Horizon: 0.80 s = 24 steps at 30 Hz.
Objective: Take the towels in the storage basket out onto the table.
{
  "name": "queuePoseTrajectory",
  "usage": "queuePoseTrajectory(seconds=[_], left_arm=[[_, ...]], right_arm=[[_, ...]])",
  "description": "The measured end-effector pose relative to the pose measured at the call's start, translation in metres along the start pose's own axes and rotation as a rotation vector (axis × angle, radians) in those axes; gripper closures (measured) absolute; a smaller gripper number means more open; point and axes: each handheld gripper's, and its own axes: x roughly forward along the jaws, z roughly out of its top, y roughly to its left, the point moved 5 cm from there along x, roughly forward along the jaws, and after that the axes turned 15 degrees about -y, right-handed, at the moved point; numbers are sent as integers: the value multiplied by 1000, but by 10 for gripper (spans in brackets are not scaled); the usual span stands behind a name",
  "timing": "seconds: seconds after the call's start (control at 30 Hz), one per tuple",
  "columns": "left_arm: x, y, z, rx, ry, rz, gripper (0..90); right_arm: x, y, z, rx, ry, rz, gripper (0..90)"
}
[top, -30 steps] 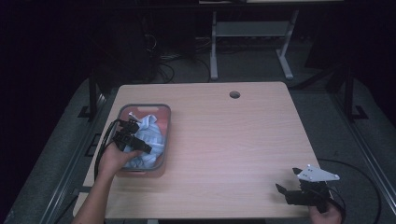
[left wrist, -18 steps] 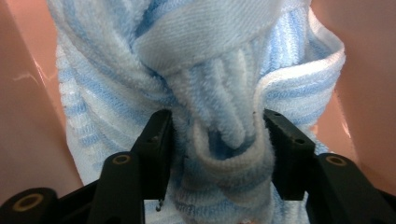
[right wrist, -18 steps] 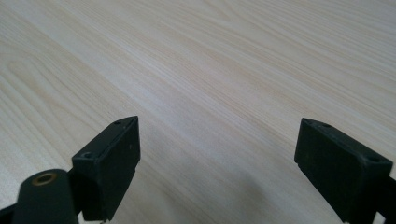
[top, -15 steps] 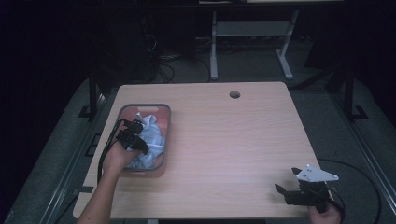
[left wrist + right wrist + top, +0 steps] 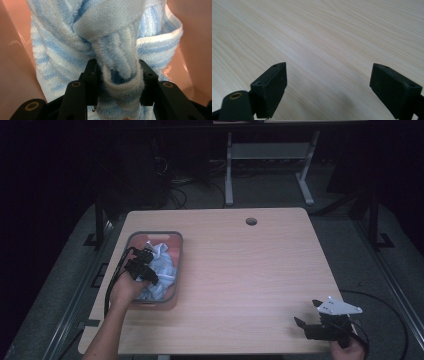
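Dark surroundings framed a pale wooden table point(image 5: 235, 280), with a metal stand point(image 5: 270, 165) and cables on the floor behind it.

Towel point(image 5: 159, 270): blue-and-white striped terry cloth, bunched up inside a pink bin point(image 5: 176, 251) that stood near the table's left edge. In the left gripper view the towel point(image 5: 105, 32) lay crumpled against the bin's pink walls point(image 5: 15, 75), with one thick fold pulled down between the jaws.

Left gripper point(image 5: 142, 267): positioned inside the bin, on top of the towel, held by the person's left hand point(image 5: 125, 292). Its jaws had just been closing, with the cloth between them. In its own view the left gripper point(image 5: 117, 82) had both pads pressed on the fold from either side, the fabric bulging between them. Grip on the towel confirmed.

Right gripper point(image 5: 312, 315): resting low over the table's near right corner, well apart from the bin and towel, held by the right hand point(image 5: 347, 350). In its own view the right gripper point(image 5: 328, 90) had its jaws spread wide, with bare wood grain point(image 5: 324, 37) between and beyond them. Nothing was held.

Round cable hole point(image 5: 251, 221): noted near the table's far edge.
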Motion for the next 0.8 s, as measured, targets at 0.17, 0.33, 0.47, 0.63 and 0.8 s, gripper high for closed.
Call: queuePoseTrajectory(seconds=[0.17,0.33,0.47,0.63,0.8], left_arm=[[-5,2,-2,-37,-29,-29,625],[-12,4,-2,-55,-63,-50,635],[-22,7,-2,-77,-106,-64,637],[-41,11,-1,-106,-189,-79,637],[-63,16,2,-139,-267,-115,637]], right_arm=[[0,-1,1,5,-3,-6,137],[1,0,1,6,0,-5,137],[0,0,2,-4,-9,-6,137],[-1,0,2,11,-10,-14,137],[-2,0,4,-2,-17,-13,137]])
